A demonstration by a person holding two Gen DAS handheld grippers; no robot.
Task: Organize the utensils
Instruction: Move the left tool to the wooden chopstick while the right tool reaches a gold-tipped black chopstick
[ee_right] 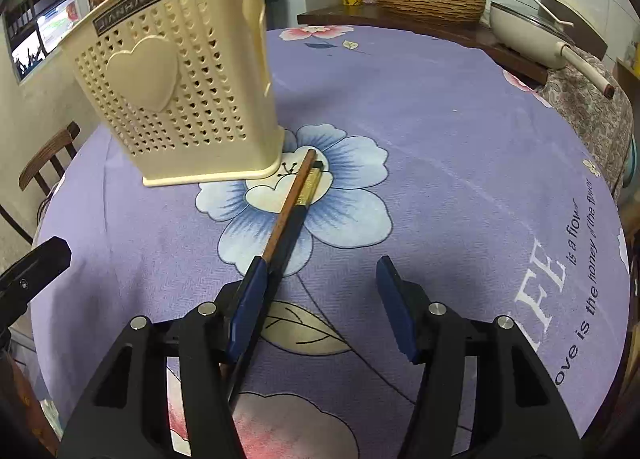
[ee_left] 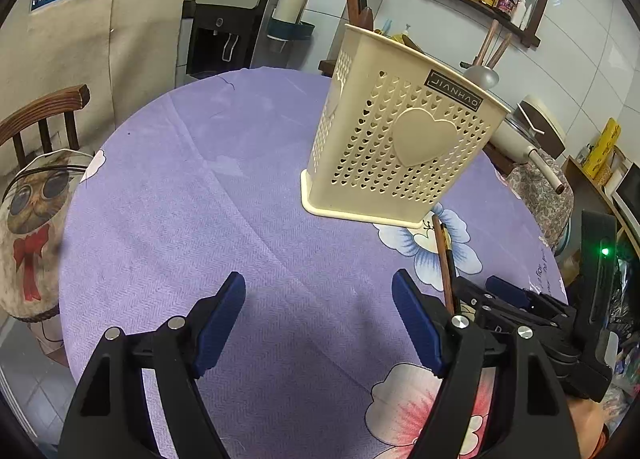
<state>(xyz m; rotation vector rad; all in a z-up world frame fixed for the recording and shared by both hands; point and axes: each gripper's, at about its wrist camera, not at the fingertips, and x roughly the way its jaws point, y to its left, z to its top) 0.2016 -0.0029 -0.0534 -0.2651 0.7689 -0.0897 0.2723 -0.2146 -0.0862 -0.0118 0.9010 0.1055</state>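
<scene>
Table: round, under a lilac flower-print tablecloth (ee_right: pixel 460 131); everything in play sits on it.
Holder: a cream perforated utensil holder (ee_right: pixel 176 91) with a raised heart stands upright near the middle, its base at the edge of the blue printed flower; brown sticks already rise from its top at the far rim.
Chopsticks: a brown chopstick (ee_right: pixel 290 199) and a black one with a gold band (ee_right: pixel 304 199) lie side by side on the cloth, far ends just short of the holder's base, near ends running in between the right gripper's fingers.
Right gripper (ee_right: pixel 320 299): spread, nothing pinched; the sticks lie hard against its left blue pad, with a wide gap to the other pad.
Left gripper (ee_left: pixel 318 311): spread and empty, hovering over bare cloth beside the right one, well apart from the holder.
Risk, off-centre catch: the sticks sit at one pad, so a closing squeeze may roll or scissor them and grab only one.
Risk, cloth: pads this low could pinch the cloth along with the sticks.
Risk, holder: it looks light; a long stick swung up could knock it over.
</scene>
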